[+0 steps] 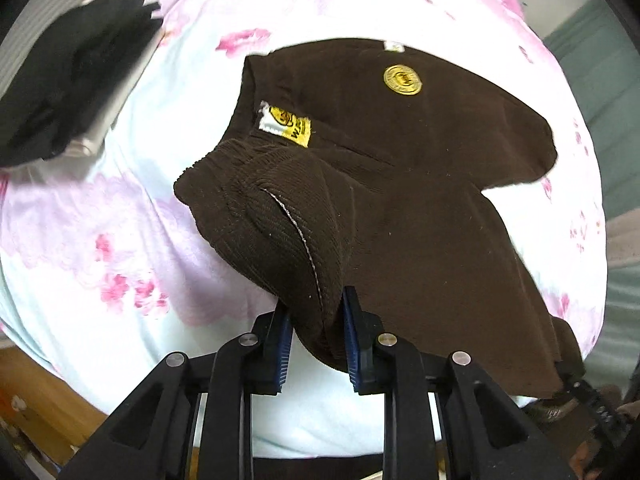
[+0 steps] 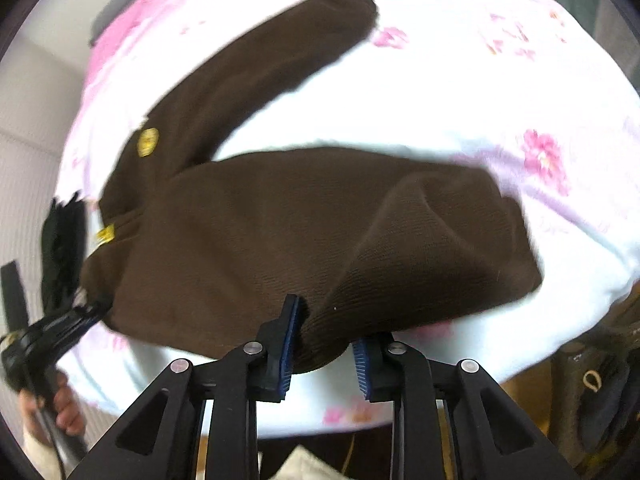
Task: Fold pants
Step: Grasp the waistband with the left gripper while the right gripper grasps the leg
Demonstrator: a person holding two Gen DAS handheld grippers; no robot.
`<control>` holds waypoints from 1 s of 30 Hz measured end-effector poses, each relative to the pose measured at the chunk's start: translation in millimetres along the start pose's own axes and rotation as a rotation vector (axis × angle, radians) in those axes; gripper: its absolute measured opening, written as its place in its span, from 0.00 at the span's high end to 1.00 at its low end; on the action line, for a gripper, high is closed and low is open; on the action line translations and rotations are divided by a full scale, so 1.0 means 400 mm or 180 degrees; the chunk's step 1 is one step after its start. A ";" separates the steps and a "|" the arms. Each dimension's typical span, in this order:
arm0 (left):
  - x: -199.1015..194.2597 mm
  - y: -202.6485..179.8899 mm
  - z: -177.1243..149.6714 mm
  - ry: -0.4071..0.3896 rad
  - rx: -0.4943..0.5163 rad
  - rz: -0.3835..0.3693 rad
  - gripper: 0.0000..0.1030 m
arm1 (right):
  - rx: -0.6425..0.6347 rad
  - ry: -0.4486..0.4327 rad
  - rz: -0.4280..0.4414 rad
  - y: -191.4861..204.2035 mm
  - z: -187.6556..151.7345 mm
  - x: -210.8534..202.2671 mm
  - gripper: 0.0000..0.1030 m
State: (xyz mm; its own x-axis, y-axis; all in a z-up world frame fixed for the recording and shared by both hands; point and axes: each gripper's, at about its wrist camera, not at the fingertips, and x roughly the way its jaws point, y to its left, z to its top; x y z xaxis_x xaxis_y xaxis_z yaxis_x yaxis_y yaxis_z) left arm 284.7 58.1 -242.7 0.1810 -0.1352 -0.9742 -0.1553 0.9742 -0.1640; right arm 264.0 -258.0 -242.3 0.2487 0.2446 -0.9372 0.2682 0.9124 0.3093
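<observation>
The bed bears the work, its flowered sheet giving a broad soft surface; across it lie the brown pants, waist toward the left gripper, one leg stretched far out and the near leg lifted along its edge, which I judge is to carry it over onto the far one. A black garment sits off at the bed's corner, out of the way. The left gripper pinches a bunched fold of corduroy near the waistband (the yellow label lies just beyond); the right gripper is clamped on the cuff end, so both ends rise together; a gold badge marks the front.
</observation>
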 end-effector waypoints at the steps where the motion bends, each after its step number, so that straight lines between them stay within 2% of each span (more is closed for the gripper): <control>1: -0.006 0.006 -0.010 -0.0003 0.0030 0.0008 0.77 | -0.0039 0.0027 0.0022 0.006 -0.002 -0.019 0.76; 6: -0.013 0.025 -0.014 0.0146 0.0007 -0.0014 0.77 | -0.0064 0.0213 0.0156 -0.027 -0.026 -0.053 0.77; 10: -0.039 0.032 -0.002 0.0249 -0.0095 -0.0011 0.77 | -0.0171 0.0307 0.0148 -0.016 0.040 -0.070 0.77; 12: -0.052 0.006 0.017 0.0276 -0.0197 0.0005 0.77 | -0.0229 0.0236 0.0121 -0.027 0.040 -0.103 0.77; 15: -0.069 -0.032 0.054 0.0209 -0.0286 0.0080 0.77 | -0.0270 0.0043 0.0127 -0.010 0.096 -0.124 0.77; 18: -0.093 -0.025 0.113 0.0106 -0.0487 0.0019 0.77 | -0.0295 -0.0115 0.0191 0.007 0.135 -0.163 0.77; 19: -0.104 -0.022 0.135 0.0055 -0.0567 -0.0008 0.77 | -0.0304 -0.0202 0.0210 0.021 0.174 -0.169 0.77; 21: -0.124 -0.024 0.181 -0.0045 -0.0653 -0.0033 0.77 | -0.0329 -0.0313 0.0241 0.023 0.196 -0.183 0.77; 25: -0.131 -0.030 0.268 -0.0125 -0.0782 -0.0057 0.77 | -0.0363 -0.0501 0.0329 0.079 0.332 -0.178 0.77; 30: -0.095 -0.037 0.380 -0.0130 -0.1014 -0.0025 0.77 | -0.0405 -0.0547 0.0318 0.139 0.489 -0.138 0.77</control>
State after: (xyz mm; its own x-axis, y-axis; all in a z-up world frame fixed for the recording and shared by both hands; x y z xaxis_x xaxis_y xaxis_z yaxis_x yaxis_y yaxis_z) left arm 427.8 76.4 -179.5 0.2211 -0.1289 -0.9667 -0.4488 0.8666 -0.2182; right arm 447.1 -285.2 -141.7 0.4259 0.2863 -0.8583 0.1174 0.9231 0.3662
